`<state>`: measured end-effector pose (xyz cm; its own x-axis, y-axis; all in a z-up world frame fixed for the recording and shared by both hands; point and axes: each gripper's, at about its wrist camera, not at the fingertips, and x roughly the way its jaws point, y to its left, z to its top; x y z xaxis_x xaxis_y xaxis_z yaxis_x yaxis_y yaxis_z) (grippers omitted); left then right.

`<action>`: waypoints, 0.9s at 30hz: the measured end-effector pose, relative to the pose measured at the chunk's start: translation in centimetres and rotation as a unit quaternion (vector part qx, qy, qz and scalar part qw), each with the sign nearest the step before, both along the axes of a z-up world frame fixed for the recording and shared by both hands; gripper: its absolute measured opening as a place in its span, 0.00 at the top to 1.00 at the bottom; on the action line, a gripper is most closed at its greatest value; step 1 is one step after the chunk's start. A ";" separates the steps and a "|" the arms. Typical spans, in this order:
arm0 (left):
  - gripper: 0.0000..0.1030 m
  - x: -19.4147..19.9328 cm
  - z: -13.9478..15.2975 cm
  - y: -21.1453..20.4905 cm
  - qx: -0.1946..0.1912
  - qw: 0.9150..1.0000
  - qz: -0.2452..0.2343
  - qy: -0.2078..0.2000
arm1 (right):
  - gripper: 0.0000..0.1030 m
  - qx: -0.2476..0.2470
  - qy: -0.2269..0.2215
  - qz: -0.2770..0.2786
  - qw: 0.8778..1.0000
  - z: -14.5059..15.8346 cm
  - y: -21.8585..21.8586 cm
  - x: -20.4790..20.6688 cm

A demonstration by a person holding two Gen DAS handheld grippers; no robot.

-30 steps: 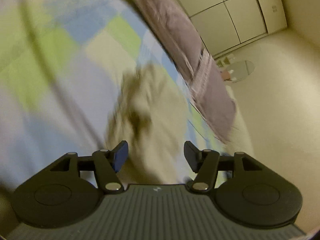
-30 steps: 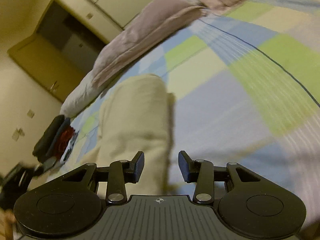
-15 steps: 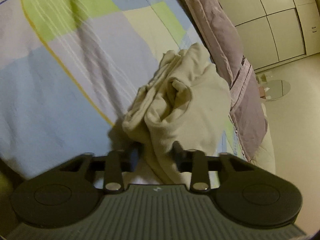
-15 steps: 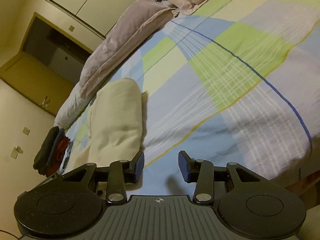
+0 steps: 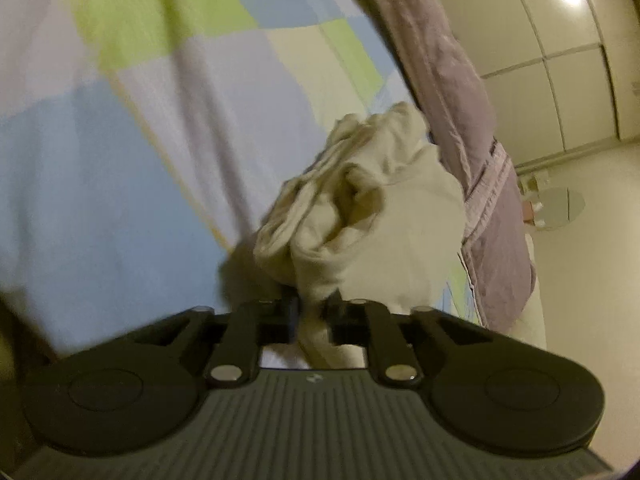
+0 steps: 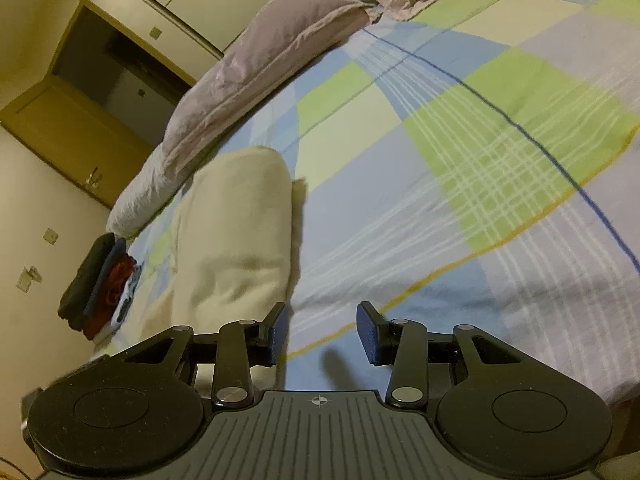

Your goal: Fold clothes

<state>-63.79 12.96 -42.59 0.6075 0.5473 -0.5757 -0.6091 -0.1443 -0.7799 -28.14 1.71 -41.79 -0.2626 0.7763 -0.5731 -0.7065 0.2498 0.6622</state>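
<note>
The cream garment (image 5: 384,216) is seen lying on the bed (image 5: 120,184), bunched in the L wrist view and running from the jaws up toward 1 o'clock, w/ its far end just beside the mauve pillow (image 5: 472,128). Its near edge is caught by the left hand-held gripper (image 5: 314,310): jaws are closing, a thick fold of cloth is pinched between them, and a tail is seen hanging below the pads toward the body. So the L side is judged nearer and already engaged.

In the R wrist view the same garment (image 6: 236,236) is seen as a long soft roll, long axis approx 6-to-12 o'clock, lying at 10–11 o'clock from the right hand-held gripper (image 6: 322,330). That one is released, half-spread, nothing between the pads; only bedsheet is seen beneath it. The garment's near end sits just beside its L finger, apart from it as far as can be told.

Materials: garment looks fleecy/knit, thick, limp, matte; many layered folds at the bunched end. Sheet is thin woven cotton, checked blue/green/lilac w/ fine stripes, lying mostly flat. A stack of dark and red folded clothes (image 6: 100,284) is seen at 9 o'clock, near the bed edge, well apart from the garment.

Next move is judged to turn on the R side shifting toward 10 o'clock to take the free end.
</note>
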 end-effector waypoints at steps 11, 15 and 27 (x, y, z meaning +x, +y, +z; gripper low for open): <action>0.91 -7.7 3.8 8.8 0.098 0.987 -0.043 0.119 | 0.59 0.022 0.003 0.037 0.999 1.0 2.6 1.7; 0.78 -10.3 0.3 9.8 0.058 0.997 -0.033 0.033 | 0.41 0.021 0.053 0.074 0.996 -0.3 5.9 2.4; 0.71 -7.8 -2.4 3.4 0.005 0.998 0.021 -0.061 | 0.19 0.075 0.168 0.121 0.975 -3.8 16.6 2.6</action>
<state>-71.56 16.39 -45.04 0.6489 0.5792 -0.4935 -0.5027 -0.1605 -0.8494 -25.50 18.36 -45.57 -0.6021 0.7367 -0.3079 -0.4698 -0.0151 0.8826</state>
